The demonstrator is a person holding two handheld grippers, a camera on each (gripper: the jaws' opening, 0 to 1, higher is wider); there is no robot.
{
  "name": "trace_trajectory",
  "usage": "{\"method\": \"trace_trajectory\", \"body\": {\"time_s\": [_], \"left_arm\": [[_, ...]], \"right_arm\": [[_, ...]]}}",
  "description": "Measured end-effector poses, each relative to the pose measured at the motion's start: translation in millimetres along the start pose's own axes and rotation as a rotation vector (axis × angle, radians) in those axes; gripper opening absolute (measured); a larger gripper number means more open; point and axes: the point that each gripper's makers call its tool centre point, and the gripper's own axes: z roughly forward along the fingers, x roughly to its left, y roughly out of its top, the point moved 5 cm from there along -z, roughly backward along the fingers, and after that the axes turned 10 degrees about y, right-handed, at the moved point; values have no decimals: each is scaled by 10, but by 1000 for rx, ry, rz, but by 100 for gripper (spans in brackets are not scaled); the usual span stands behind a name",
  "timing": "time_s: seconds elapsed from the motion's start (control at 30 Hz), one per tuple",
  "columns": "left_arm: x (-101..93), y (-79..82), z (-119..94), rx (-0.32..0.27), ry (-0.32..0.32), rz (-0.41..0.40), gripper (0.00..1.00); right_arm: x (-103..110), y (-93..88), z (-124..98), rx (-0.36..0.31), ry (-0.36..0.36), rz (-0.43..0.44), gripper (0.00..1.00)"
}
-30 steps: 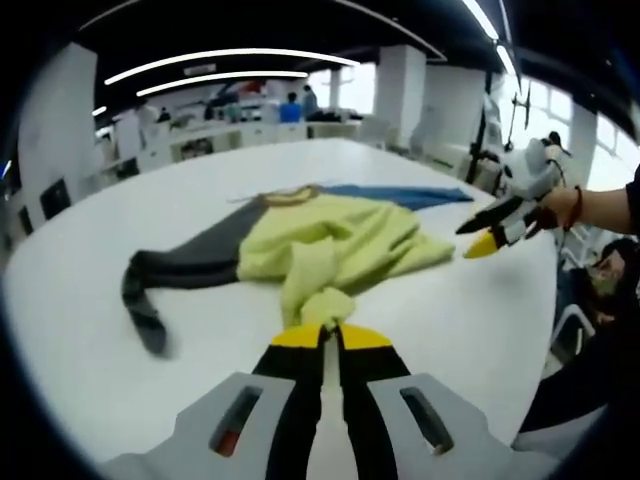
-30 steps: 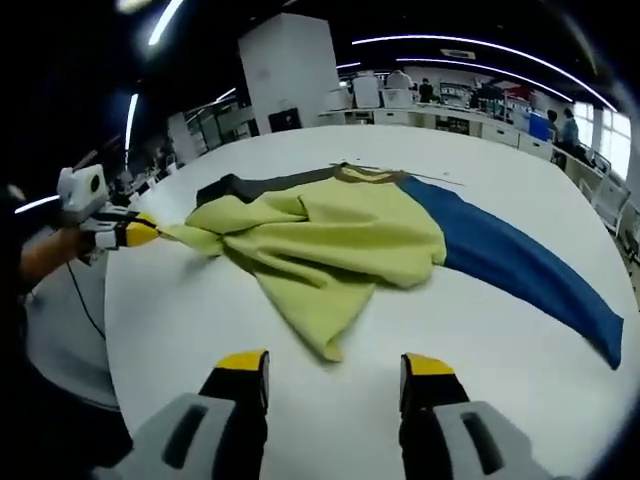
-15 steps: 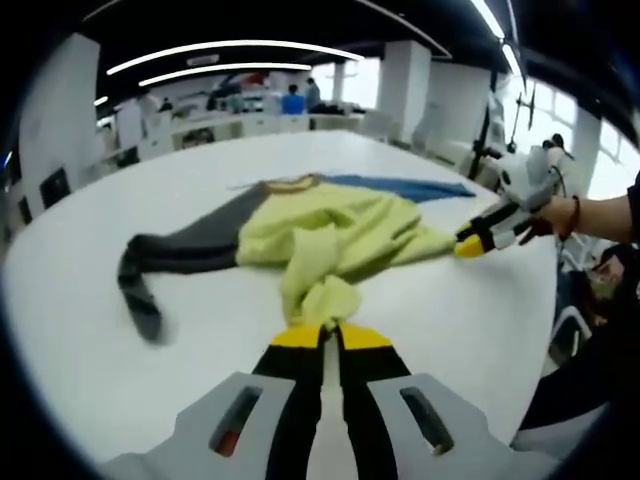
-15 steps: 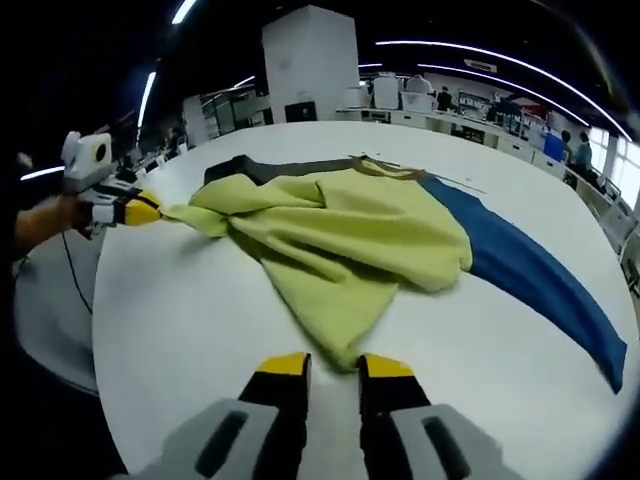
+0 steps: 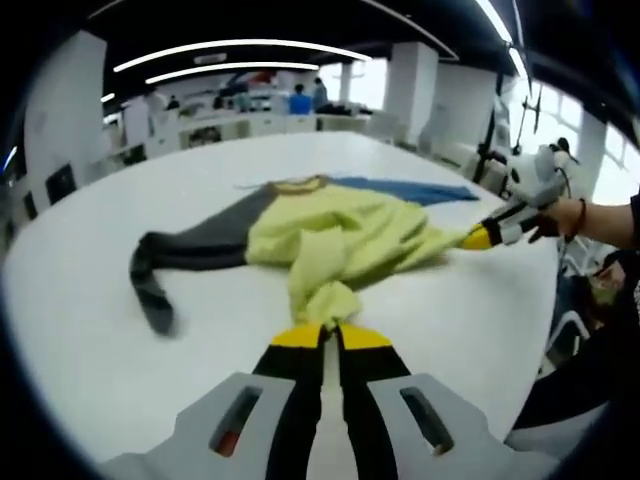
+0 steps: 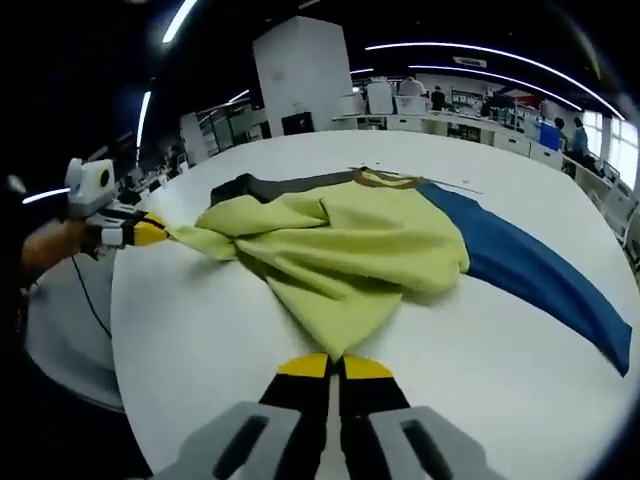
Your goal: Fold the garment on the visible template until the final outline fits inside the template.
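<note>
A garment with a yellow-green body point(image 5: 335, 235) point(image 6: 345, 250), a grey sleeve point(image 5: 175, 255) point(image 6: 270, 185) and a blue sleeve point(image 5: 405, 188) point(image 6: 525, 270) lies crumpled on the white table point(image 5: 120, 370). My left gripper point(image 5: 331, 334) is shut on one yellow hem corner; from the right gripper view it comes in at the left point(image 6: 150, 233), held by a hand. The other hem corner is pinched in my right gripper point(image 6: 335, 364), which is shut; it enters the left gripper view at the right point(image 5: 480, 238). No template outline is discernible on the table.
The table point(image 6: 200, 340) is round-edged, with its rim near both grippers. A person's arm point(image 5: 600, 215) reaches in from the right. Desks, pillars and several people stand far behind in the room.
My right gripper moved in to the yellow hem corner and shut on it. The left gripper stayed shut on its corner. The cloth between them has drawn a little tauter.
</note>
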Motion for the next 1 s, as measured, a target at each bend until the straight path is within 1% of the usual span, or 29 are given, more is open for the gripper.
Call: {"method": "trace_trajectory", "body": {"time_s": [0.07,0.2,0.27,0.47,0.6,0.67,0.87,1.0], "left_arm": [[0,11,-37,-1,0,0,2],[-3,19,-108,-2,-7,-10,2],[-17,14,-151,2,-16,-21,2],[-51,-30,-240,11,-28,-2,2],[-58,-70,-298,22,-29,31,2],[-52,-103,-323,35,-27,51,2],[-42,-166,-400,53,-23,89,2],[-9,-212,-428,66,-19,136,2]], "right_arm": [[20,4,-62,0,4,20,0],[53,-18,-187,6,17,88,0],[98,-21,-256,-8,34,126,0],[170,-87,-448,-4,31,166,0],[213,-167,-533,2,30,203,0],[209,-216,-564,3,33,240,0],[233,-328,-658,18,36,289,0],[215,-401,-732,29,38,333,0]]}}
